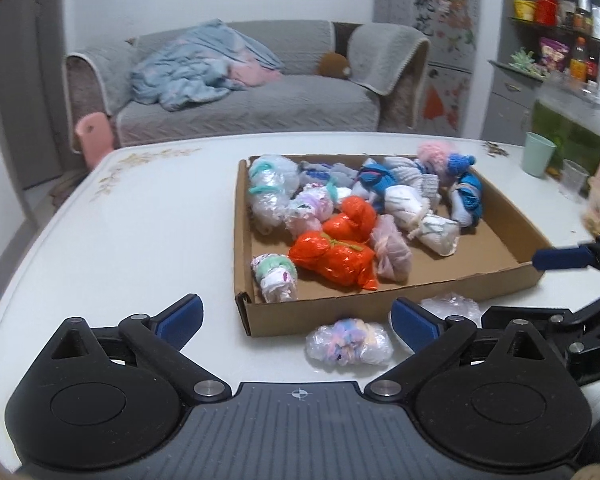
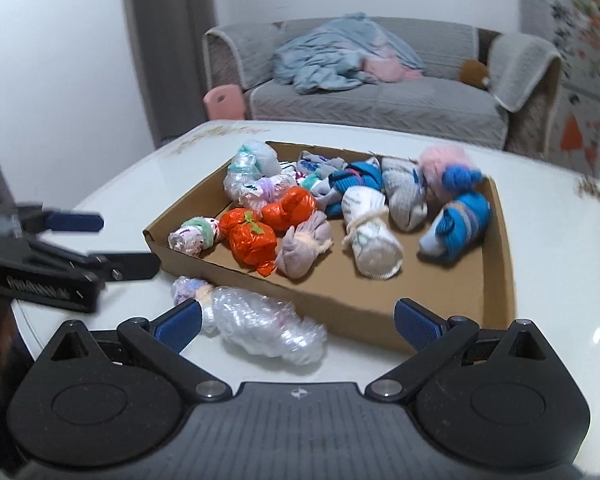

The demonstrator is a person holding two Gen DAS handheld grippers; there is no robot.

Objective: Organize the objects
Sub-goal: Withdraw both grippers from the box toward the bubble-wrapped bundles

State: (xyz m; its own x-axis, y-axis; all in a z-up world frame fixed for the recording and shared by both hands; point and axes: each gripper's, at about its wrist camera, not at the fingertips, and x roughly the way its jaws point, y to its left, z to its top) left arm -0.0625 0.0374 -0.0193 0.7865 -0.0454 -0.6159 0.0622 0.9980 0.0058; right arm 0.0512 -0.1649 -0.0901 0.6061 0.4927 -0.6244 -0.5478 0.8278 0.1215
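A shallow cardboard box (image 1: 256,312) (image 2: 496,240) stands on a white table (image 1: 132,232) (image 2: 560,248). It holds several tied bundles: orange plastic ones (image 1: 332,258) (image 2: 254,240), clear bags, white and blue socks (image 2: 456,228). One clear plastic bundle with a pastel tie (image 1: 348,343) (image 2: 256,326) lies on the table in front of the box. My left gripper (image 1: 296,320) is open and empty, just before the box's near corner. My right gripper (image 2: 298,324) is open and empty, with the loose bundle between its fingers.
A green cup (image 1: 538,154) and a clear cup (image 1: 574,180) stand at the table's far right. A grey sofa (image 1: 244,92) with blankets is behind the table. A pink chair (image 1: 94,136) is at the table's far left. Shelves (image 1: 560,32) are at the right.
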